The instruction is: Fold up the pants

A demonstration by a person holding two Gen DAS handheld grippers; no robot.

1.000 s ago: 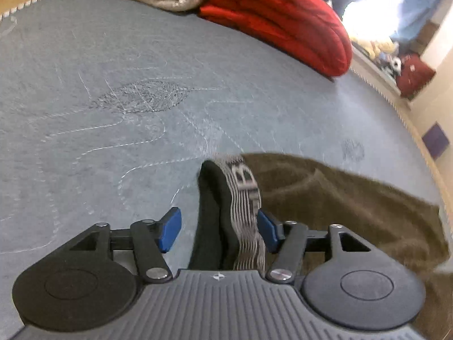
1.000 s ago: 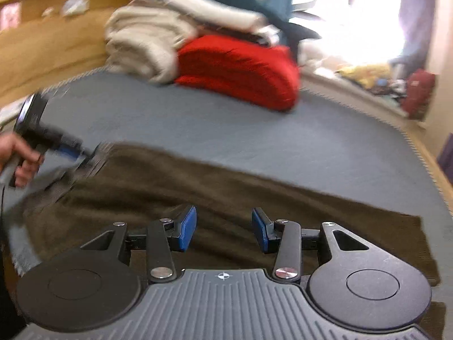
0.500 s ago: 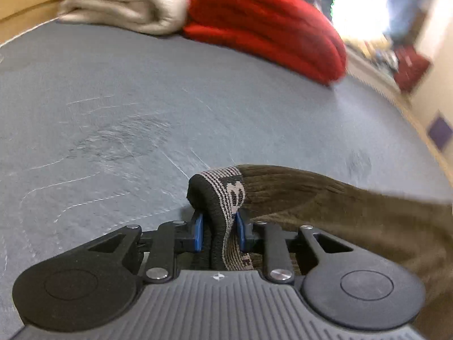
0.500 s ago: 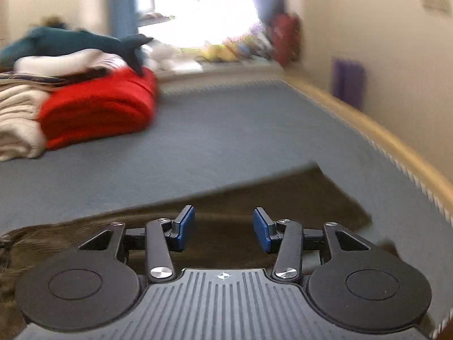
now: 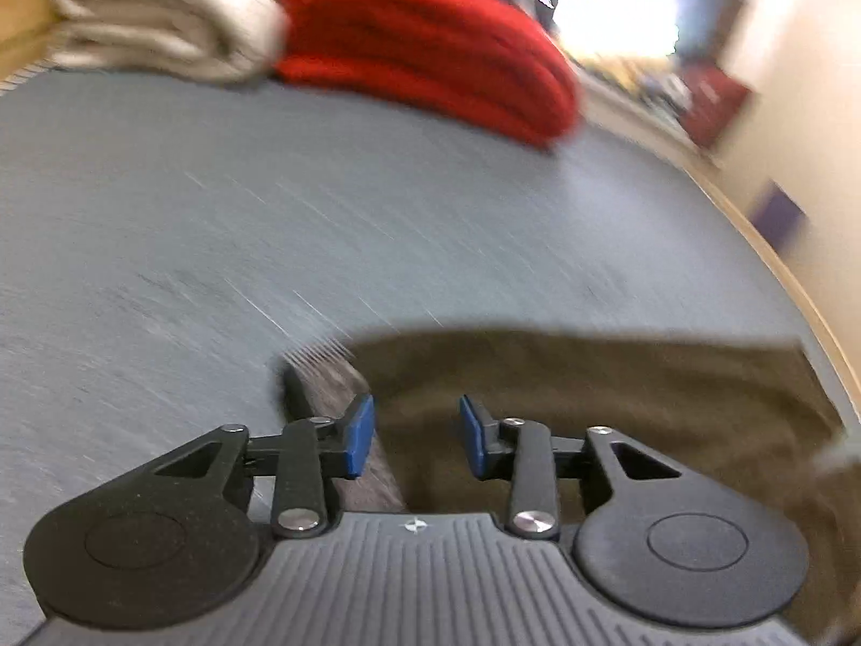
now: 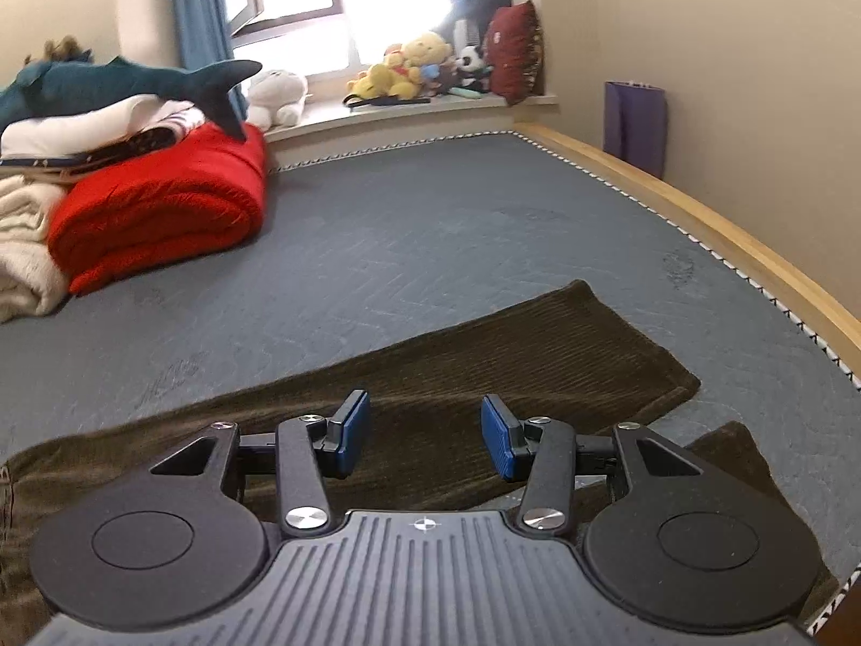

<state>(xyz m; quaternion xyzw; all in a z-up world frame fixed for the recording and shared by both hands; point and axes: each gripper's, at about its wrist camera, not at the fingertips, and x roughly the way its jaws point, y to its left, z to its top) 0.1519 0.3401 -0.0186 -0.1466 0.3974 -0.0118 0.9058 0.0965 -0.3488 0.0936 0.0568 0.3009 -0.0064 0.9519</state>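
Brown pants (image 6: 484, 360) lie flat along a grey bed (image 6: 430, 226), laid out for folding. The left gripper (image 5: 414, 436) has just been opening, fingers spread beside the waistband (image 5: 344, 393), nothing pinched. The right gripper (image 6: 425, 436) hovers over a leg, fingers spread and empty.

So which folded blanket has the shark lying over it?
The red blanket: the shark's tail rests on it, while the cream blanket sits lower left.

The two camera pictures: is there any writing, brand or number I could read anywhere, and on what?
None can be read.
Grey patterned waistband of the brown corduroy pants: too blurred to tell whether it bears writing.
Dark red cushion on the windowsill: a small pale mark, too small to read.
Black gripper bodies: only a small cross mark, no words.
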